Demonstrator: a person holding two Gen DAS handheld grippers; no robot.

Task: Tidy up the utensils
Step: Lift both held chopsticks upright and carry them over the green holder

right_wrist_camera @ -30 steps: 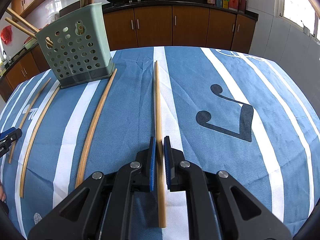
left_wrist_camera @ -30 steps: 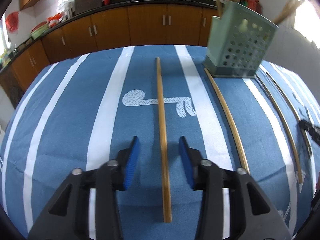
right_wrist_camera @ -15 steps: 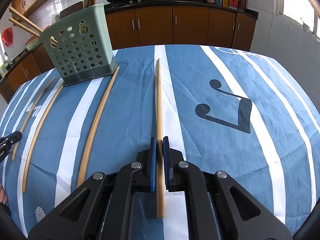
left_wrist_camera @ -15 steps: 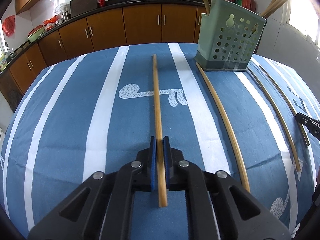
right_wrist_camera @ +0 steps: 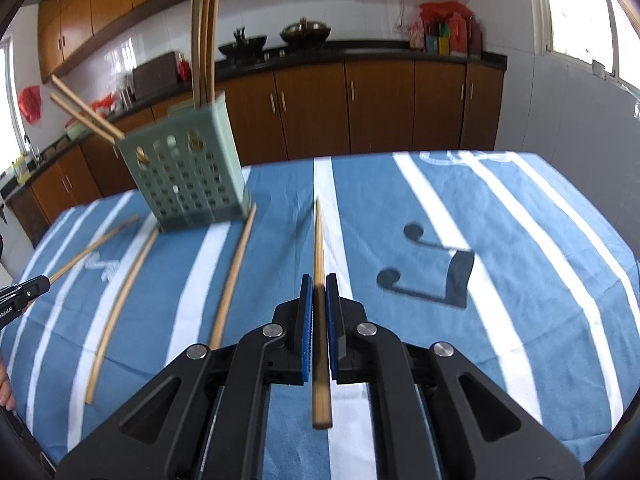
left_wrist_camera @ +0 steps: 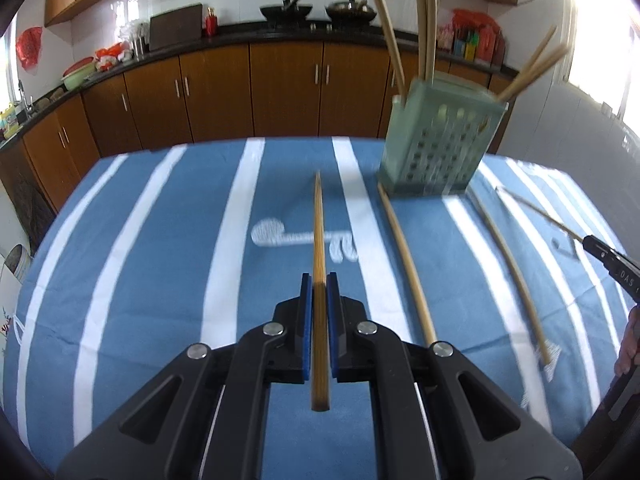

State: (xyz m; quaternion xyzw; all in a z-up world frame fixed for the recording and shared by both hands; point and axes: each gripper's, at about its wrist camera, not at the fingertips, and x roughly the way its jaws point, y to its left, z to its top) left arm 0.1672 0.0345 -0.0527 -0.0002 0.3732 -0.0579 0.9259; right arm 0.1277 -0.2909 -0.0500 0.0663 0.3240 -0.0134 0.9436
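My left gripper [left_wrist_camera: 319, 292] is shut on a wooden chopstick [left_wrist_camera: 318, 240] that points forward, lifted off the blue striped cloth. My right gripper [right_wrist_camera: 319, 292] is shut on another wooden chopstick [right_wrist_camera: 319, 248], also lifted. A green perforated utensil holder [left_wrist_camera: 438, 144] stands at the far right in the left wrist view and holds several chopsticks; it shows at the far left in the right wrist view [right_wrist_camera: 188, 176]. Loose chopsticks [left_wrist_camera: 404, 256] lie on the cloth between the grippers, also seen in the right wrist view [right_wrist_camera: 234, 264].
The table carries a blue cloth with white stripes [left_wrist_camera: 160, 280]. Brown kitchen cabinets [left_wrist_camera: 224, 92] and a dark counter with woks run along the back wall. The other gripper's tip shows at the right edge [left_wrist_camera: 608, 260] and the left edge [right_wrist_camera: 20, 292].
My left gripper closed on its chopstick. Both grippers have risen and tilted up with their chopsticks, so the holder and cabinets now sit lower and more level in view.
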